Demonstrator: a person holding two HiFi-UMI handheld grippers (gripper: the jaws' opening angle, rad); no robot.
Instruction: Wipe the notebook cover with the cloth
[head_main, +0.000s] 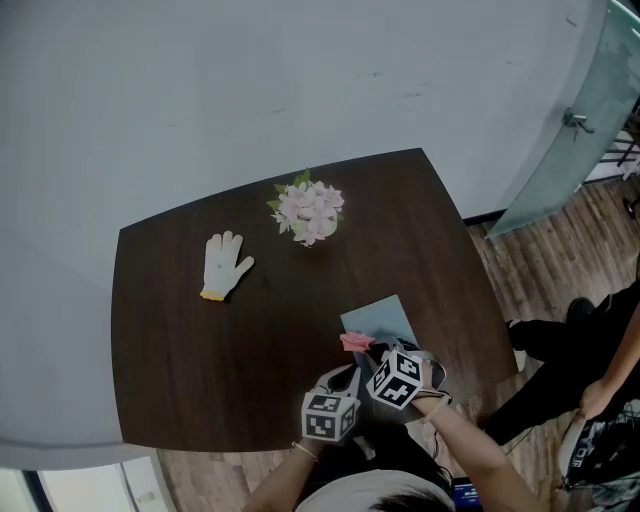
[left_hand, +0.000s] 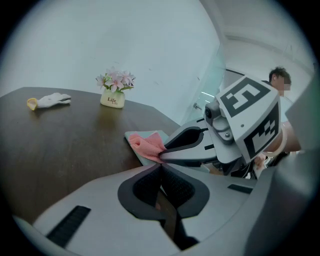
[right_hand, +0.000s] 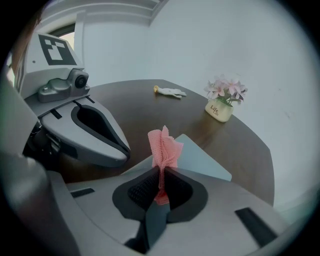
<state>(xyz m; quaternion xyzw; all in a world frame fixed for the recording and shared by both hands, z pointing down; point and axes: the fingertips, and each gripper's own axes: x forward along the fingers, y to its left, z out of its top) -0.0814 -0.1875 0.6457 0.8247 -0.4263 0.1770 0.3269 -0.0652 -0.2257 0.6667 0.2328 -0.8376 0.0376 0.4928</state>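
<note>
My right gripper pinches the pink cloth.
My left gripper is pressed together, empty; the notebook lies near right on the table, just beyond the cloth.

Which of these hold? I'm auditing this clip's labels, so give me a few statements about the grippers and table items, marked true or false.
1. The right gripper has its jaws shut on the pink cloth. True.
2. The left gripper holds the notebook. False: its jaws are together on nothing; the notebook lies on the table.
3. The white glove lies on the notebook. False: it lies on the table, well apart.
4. The flower pot stands upright. True.
</note>
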